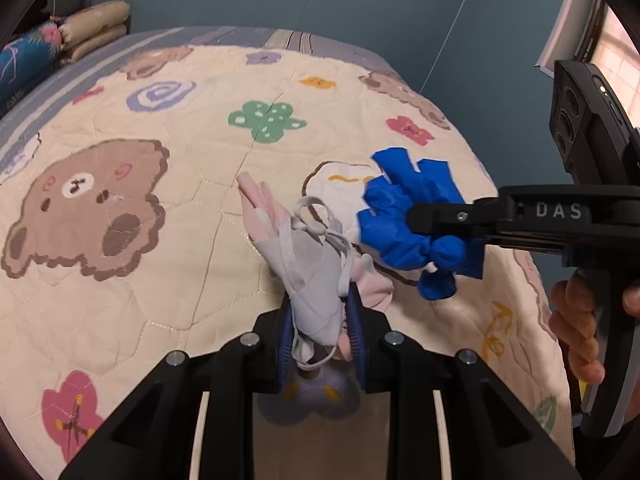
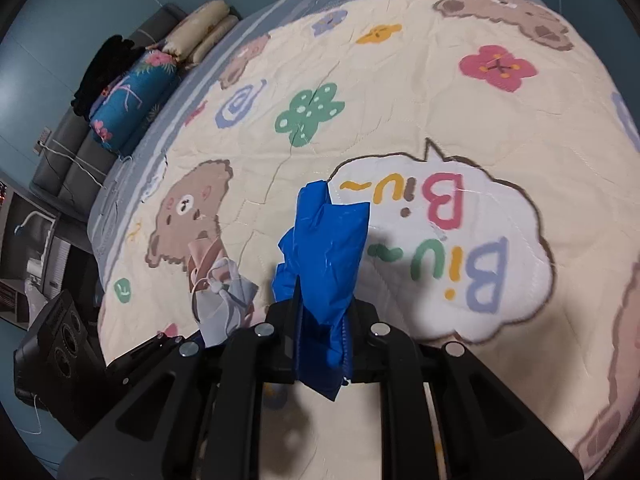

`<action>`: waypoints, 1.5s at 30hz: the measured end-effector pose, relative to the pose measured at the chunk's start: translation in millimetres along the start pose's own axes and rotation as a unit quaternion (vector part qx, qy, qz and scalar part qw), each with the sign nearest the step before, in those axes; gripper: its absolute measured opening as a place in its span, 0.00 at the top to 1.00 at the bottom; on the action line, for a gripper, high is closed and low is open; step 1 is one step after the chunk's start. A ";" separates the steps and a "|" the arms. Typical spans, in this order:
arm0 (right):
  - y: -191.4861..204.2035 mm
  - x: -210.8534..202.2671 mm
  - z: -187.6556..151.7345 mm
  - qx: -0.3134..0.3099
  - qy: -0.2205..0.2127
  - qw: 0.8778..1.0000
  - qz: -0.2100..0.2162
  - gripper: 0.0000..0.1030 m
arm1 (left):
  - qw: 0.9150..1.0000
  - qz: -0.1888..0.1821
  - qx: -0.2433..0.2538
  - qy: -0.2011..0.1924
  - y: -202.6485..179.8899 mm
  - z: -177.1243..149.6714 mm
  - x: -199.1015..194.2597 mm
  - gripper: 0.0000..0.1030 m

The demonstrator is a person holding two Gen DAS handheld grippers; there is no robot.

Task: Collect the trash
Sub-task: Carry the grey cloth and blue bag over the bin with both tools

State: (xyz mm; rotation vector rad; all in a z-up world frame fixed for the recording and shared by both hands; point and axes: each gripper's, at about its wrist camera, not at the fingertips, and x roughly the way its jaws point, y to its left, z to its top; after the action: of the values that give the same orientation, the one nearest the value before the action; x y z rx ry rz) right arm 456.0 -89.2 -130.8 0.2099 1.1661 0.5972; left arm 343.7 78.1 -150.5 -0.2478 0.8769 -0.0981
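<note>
A: What do we have in our left hand-held gripper (image 1: 320, 334)?
B: Its blue pads are clenched on a crumpled grey and pink face mask (image 1: 310, 276) with white ear loops; the mask sticks up and forward out of the jaws, lifted clear of the quilt (image 1: 140, 280).
A: And our right hand-held gripper (image 2: 322, 338)?
B: It is clamped on a scrunched blue glove (image 2: 326, 248), whose loose end stands up ahead of the fingertips. In the left wrist view this glove hangs just to the right of the mask, close beside it, but we cannot tell if they touch.
A: What lies beyond both?
B: Below and ahead we see the cream quilt with bears, flowers and a "Biu~" speech bubble. Far ahead, at the head of the bed, we see folded beige bedding (image 2: 202, 28) and a blue floral bolster (image 2: 132, 96).
</note>
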 end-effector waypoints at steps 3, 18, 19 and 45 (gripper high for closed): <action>-1.6 -23.7 -7.3 0.003 -0.017 1.000 0.005 0.86 | 1.000 -0.004 0.005 -0.011 -3.0 -1.4 -14.8 0.78; -36.7 -174.1 -84.1 0.042 -0.117 0.992 0.009 0.86 | 0.996 -0.002 0.031 -0.086 -46.5 -11.3 -104.8 0.78; -39.1 -179.6 -87.5 0.043 -0.122 0.992 0.008 0.86 | 0.996 -0.008 0.030 -0.089 -51.6 -11.6 -110.4 0.78; -137.6 -362.8 -218.4 0.091 -0.282 0.955 -0.015 0.86 | 0.973 -0.084 0.158 -0.143 -257.0 -31.0 -167.8 0.78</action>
State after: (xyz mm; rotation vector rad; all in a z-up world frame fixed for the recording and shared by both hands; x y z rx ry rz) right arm 209.0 -431.8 10.3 0.4862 0.6642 0.3646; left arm 217.2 -144.5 21.5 -0.0345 0.5425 -0.3486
